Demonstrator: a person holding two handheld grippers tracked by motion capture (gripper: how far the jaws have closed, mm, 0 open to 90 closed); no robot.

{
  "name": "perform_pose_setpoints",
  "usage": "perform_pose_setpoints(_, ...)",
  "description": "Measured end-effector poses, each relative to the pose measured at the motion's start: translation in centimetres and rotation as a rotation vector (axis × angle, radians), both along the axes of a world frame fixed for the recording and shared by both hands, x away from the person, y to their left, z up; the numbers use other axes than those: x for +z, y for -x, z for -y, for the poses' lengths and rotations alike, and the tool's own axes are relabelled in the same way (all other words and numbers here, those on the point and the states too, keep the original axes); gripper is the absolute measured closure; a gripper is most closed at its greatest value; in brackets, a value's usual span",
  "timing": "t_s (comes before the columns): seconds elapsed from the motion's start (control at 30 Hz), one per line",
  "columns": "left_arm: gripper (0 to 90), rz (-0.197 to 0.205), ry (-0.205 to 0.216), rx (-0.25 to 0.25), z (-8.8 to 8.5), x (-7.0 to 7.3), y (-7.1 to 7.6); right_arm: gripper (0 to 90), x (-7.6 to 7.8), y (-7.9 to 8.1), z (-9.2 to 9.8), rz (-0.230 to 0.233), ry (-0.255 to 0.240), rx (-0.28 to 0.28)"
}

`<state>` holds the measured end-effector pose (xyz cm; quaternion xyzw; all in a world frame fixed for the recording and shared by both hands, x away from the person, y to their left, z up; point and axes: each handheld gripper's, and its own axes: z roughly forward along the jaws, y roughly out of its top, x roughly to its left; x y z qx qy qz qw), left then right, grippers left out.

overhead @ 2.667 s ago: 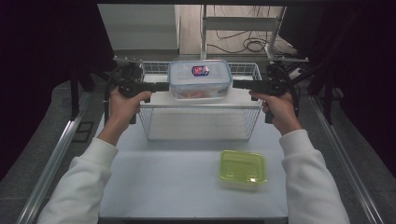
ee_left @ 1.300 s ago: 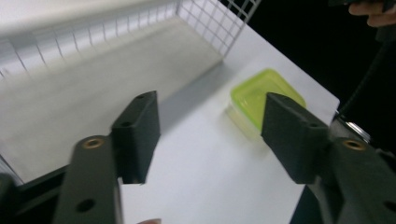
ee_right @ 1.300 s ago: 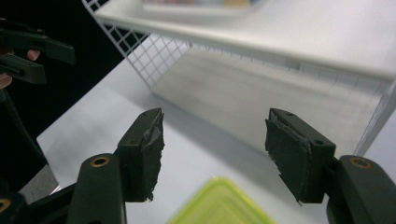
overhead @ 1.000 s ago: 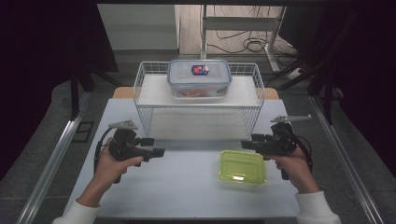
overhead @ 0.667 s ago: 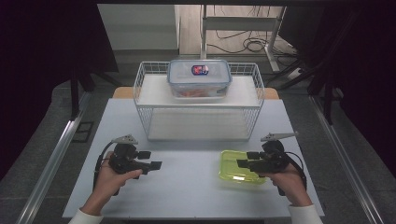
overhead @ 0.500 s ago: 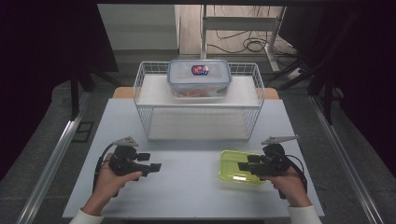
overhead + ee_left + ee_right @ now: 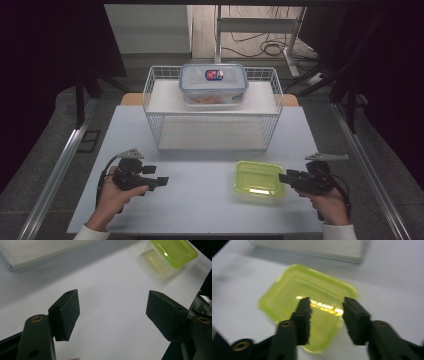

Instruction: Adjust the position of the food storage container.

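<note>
A lime-green lidded container (image 7: 258,179) lies on the white table at the front right. My right gripper (image 7: 284,177) lies level at its right edge, pointing left. In the right gripper view the gripper (image 7: 325,307) hovers at the near rim of the green lid (image 7: 294,290); its jaws have just been closing, with the lid's edge in the gap and the pads not pressing on it. My left gripper (image 7: 162,181) rests low at the front left, pointing right, open with nothing between its pads (image 7: 67,310). The green container (image 7: 172,252) shows far off there.
A white wire rack (image 7: 212,135) stands at the back middle of the table (image 7: 200,205). A clear box with a blue-rimmed lid (image 7: 213,82) sits on its upper shelf. The rack's base (image 7: 37,255) lies ahead of the left gripper. Dark floor surrounds the table.
Both hands have come down from the sides of the rack's upper shelf to the table's front. The right gripper has slid left to the green container and its jaws have narrowed. The left one has settled.
</note>
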<state>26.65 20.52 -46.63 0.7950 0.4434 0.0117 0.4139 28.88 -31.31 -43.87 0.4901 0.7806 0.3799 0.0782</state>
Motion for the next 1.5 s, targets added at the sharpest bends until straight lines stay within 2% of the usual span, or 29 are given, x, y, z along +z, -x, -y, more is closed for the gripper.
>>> perform_pose_setpoints(0.13,25.7,0.000,-0.002,-0.002,0.0,0.0,0.0,79.0,-0.5,0.1,1.5,-0.005,0.062,-0.049)
perform_pose_setpoints(0.23,25.6,-0.004,0.001,0.002,-0.2,-0.1,0.0,87.2,-1.3,0.2,2.0,-0.033,0.125,-0.068)
perform_pose_setpoints(0.43,25.4,-0.007,-0.003,-0.007,0.0,-0.2,0.0,88.5,-3.2,-0.7,1.8,-0.064,0.200,-0.090)
perform_pose_setpoints(0.73,25.0,-0.013,-0.006,-0.004,-0.1,-0.4,-0.2,88.6,-3.8,-2.7,0.5,-0.077,0.227,-0.090)
perform_pose_setpoints(1.0,24.9,-0.022,-0.007,-0.001,-0.3,-0.7,-0.4,88.7,-4.0,-3.1,-1.1,-0.076,0.248,-0.061)
perform_pose_setpoints(1.13,24.9,-0.021,-0.006,-0.003,-0.3,-0.7,-0.4,88.7,-4.1,-3.1,-2.2,-0.076,0.247,-0.034)
perform_pose_setpoints(1.37,24.8,-0.025,-0.010,-0.001,-0.2,-0.8,-0.4,88.7,-4.4,-2.6,-5.8,-0.054,0.242,0.067)
perform_pose_setpoints(1.5,24.8,-0.024,-0.009,-0.002,-0.3,-0.8,-0.4,88.7,-4.4,-2.4,-7.5,-0.041,0.242,0.104)
